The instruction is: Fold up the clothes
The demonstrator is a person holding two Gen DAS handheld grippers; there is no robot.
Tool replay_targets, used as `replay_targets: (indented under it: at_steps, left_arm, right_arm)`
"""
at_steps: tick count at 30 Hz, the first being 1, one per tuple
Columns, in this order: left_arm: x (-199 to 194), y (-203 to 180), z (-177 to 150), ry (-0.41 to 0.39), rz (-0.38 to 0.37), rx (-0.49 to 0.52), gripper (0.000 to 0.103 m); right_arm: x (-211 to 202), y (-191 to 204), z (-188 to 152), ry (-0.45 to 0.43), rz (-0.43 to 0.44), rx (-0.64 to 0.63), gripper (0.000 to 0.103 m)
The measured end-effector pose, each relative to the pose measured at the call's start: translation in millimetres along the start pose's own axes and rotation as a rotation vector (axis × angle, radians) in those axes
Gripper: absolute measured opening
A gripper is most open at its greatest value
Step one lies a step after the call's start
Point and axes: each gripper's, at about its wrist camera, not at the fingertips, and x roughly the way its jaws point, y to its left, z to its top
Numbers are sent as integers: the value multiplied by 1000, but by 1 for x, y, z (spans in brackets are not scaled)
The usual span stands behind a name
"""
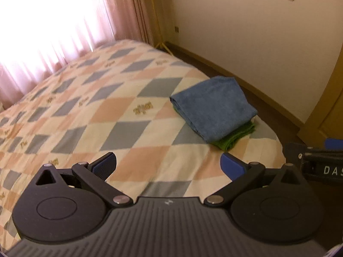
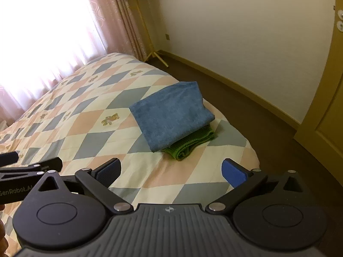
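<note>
A folded blue cloth [image 1: 214, 107] [image 2: 171, 113] lies on top of a folded green cloth [image 1: 233, 137] [image 2: 190, 145] near the right edge of the bed. My left gripper [image 1: 168, 166] is open above the quilt, short of the stack and to its left, with nothing between its fingers. My right gripper [image 2: 171, 171] is also open and empty, just in front of the green cloth's near edge. The left gripper's black body [image 2: 19, 175] shows at the left edge of the right wrist view; the right gripper's body [image 1: 321, 165] shows at the right edge of the left wrist view.
The bed carries a checked quilt [image 1: 96, 111] [image 2: 85, 111] of pink, grey and cream diamonds. Pink curtains [image 1: 53, 21] cover a bright window behind it. A yellow stand [image 2: 150, 42] is in the corner. Dark floor [image 2: 268, 128] runs between bed and wall, with a door [image 2: 328, 128] at right.
</note>
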Motion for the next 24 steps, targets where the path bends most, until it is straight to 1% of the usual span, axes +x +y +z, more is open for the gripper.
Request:
replay_targets:
  at_steps: [4,7,12,24]
  left_arm:
    - [10,-10,7,25,1,13,102]
    - [18,-18,13,44,-10,-11,102]
    - [31,-29,24,54,21,-45,102]
    - [66,-43,60,122,46,-90,102]
  right_arm:
    - [9,-5,10,24,13,-18,103]
    - [16,-12,16,41,23,-22,103]
    - [33,-24,28,74,22,-40,103]
    - [83,-36,61,154,55,-124,103]
